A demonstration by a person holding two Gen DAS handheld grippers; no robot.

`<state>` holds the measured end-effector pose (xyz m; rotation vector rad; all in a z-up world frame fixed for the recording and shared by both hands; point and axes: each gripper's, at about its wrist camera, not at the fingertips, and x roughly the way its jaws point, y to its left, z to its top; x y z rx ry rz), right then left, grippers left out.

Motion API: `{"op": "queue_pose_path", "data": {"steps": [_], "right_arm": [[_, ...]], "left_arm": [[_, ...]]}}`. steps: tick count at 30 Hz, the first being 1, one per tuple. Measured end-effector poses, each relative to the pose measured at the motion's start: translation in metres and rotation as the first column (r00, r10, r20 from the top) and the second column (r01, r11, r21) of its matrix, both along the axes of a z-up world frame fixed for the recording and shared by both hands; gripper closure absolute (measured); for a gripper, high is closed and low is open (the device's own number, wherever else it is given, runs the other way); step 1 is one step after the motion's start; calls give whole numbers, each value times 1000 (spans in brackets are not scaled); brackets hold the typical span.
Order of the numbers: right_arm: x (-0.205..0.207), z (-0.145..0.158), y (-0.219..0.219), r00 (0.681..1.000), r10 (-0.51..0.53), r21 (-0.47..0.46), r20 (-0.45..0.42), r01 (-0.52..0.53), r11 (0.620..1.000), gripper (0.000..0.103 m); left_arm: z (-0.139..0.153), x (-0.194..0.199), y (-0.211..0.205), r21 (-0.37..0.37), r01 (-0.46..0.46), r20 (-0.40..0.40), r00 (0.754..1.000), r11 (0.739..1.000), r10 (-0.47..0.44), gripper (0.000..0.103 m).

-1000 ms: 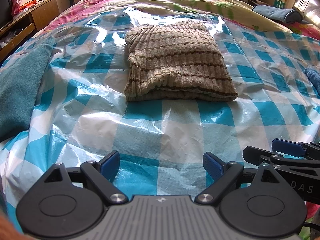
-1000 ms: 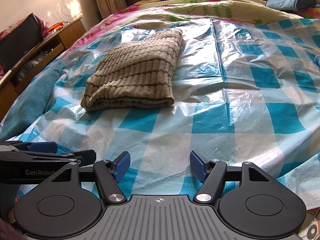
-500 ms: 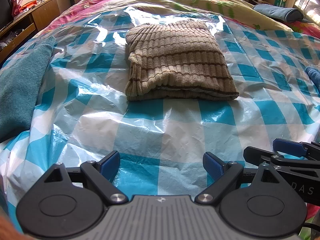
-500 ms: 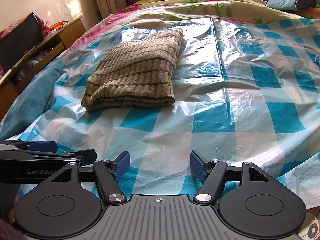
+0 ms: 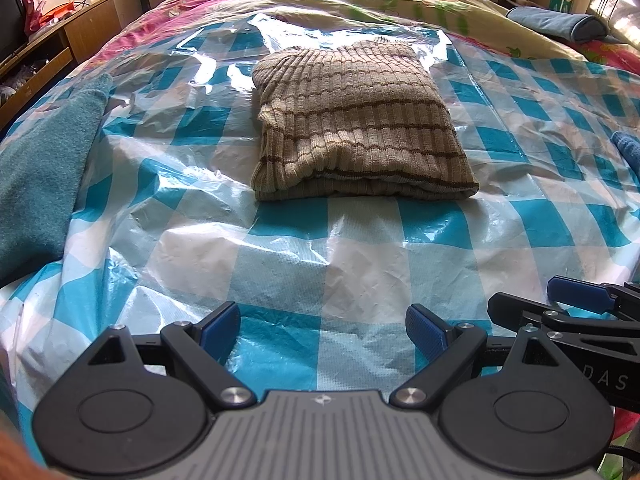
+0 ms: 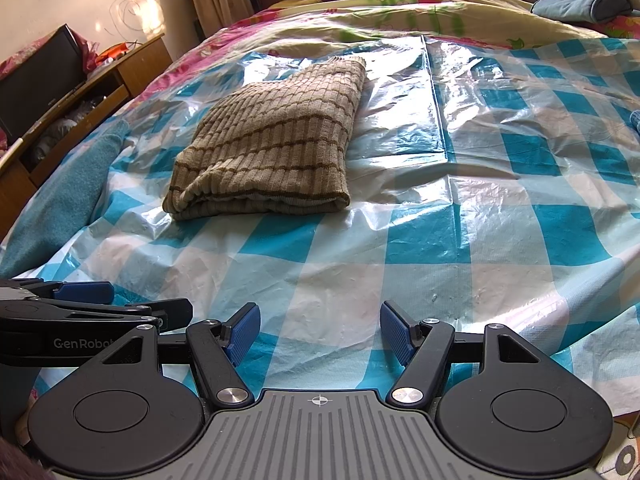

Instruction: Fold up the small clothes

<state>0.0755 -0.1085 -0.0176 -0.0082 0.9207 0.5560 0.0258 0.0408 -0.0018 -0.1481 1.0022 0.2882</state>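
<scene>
White lettering "GenRobot", partly cut off, on the left gripper (image 6: 120, 312) side; "DAS" on the right gripper (image 5: 560, 312) side

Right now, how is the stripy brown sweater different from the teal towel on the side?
The sweater is tan with dark stripes; the towel is plain teal. The sweater is ribbed knit, the towel fuzzy. The sweater is folded into a neat block mid-sheet; the towel lies spread along the left edge. Both rest on the checked plastic sheet, untouched.
</scene>
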Motion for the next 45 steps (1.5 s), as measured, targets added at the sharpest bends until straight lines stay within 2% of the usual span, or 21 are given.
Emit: {"op": "queue_pose_path", "data": {"steps": [45], "right_arm": [[-3, 0, 1, 1000, -1, -1, 0, 1, 1000, 34]], "left_arm": [[4, -2, -1, 26, -14, 2, 1000, 1000, 14, 9]]}}
